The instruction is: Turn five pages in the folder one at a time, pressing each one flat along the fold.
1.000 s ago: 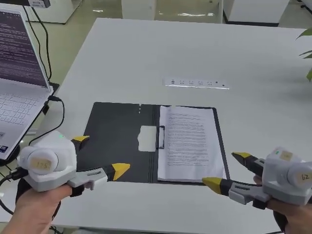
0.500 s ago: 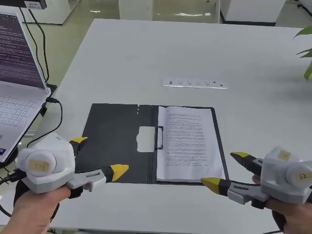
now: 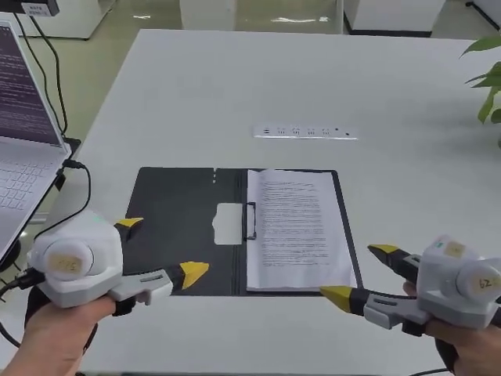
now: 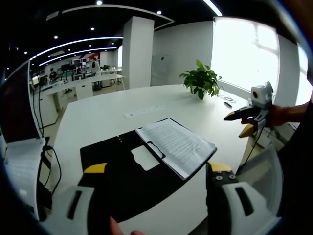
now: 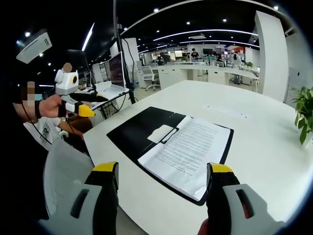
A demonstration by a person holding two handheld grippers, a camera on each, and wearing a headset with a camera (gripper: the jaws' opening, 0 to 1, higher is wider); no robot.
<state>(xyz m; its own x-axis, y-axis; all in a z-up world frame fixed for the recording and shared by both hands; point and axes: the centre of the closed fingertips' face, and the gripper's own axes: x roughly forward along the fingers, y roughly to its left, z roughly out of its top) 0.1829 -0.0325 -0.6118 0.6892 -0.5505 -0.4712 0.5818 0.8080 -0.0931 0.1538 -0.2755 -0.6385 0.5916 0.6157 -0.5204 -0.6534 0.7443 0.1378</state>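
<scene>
A black folder (image 3: 182,235) lies open flat on the white table, a stack of printed pages (image 3: 296,229) on its right half under a clip (image 3: 250,221). The folder (image 4: 122,166) and its pages (image 4: 177,143) lie ahead in the left gripper view, and the pages (image 5: 188,149) also lie ahead in the right gripper view. My left gripper (image 3: 160,248) hovers open over the folder's near left corner. My right gripper (image 3: 362,272) hovers open just off the pages' near right corner. Both hold nothing.
An open laptop (image 3: 19,149) with cables stands at the table's left edge. A power socket strip (image 3: 304,132) is set into the table beyond the folder. A potted plant (image 3: 487,78) is at the far right.
The head camera has shifted a little, so the scene slides left. Both grippers stay open in about the same places by the folder's near edge.
</scene>
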